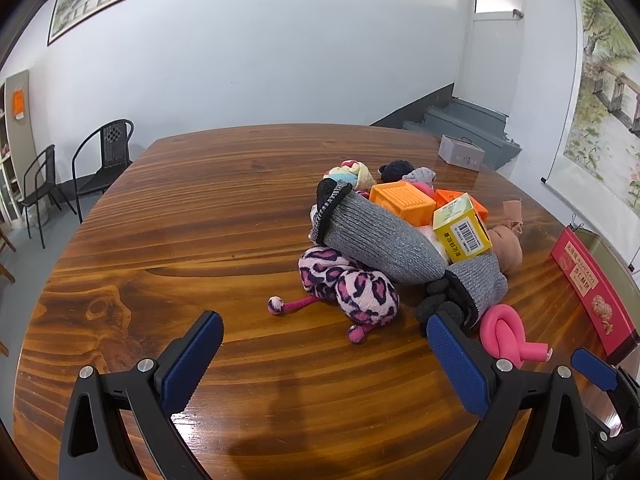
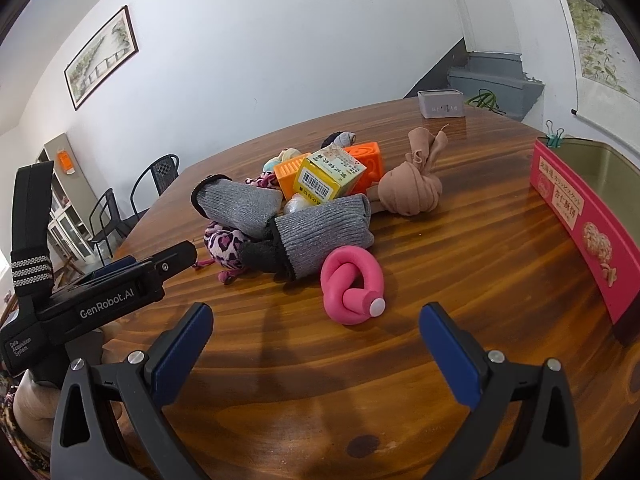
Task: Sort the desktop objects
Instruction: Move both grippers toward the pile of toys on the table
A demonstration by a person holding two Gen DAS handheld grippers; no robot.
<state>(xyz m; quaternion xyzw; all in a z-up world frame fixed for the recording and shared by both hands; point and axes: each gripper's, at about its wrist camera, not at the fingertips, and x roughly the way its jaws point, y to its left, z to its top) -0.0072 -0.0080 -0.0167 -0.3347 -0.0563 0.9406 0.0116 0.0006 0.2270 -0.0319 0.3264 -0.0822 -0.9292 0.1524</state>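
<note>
Sorting not yet begun. Left tongs (image 1: 322, 344) and right tongs (image 2: 314, 326) held apart, empty. Pile (image 2: 304, 200) heaped mid-surface (image 2: 460, 264); pink foam knot (image 2: 352, 284) lies nearest right tongs. Next, probably: knot straddled, tongs closed.

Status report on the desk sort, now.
Left gripper and right gripper open, empty. Knotted pink foam tube nearest right gripper, untouched. Grey knit socks heaped behind it.
</note>
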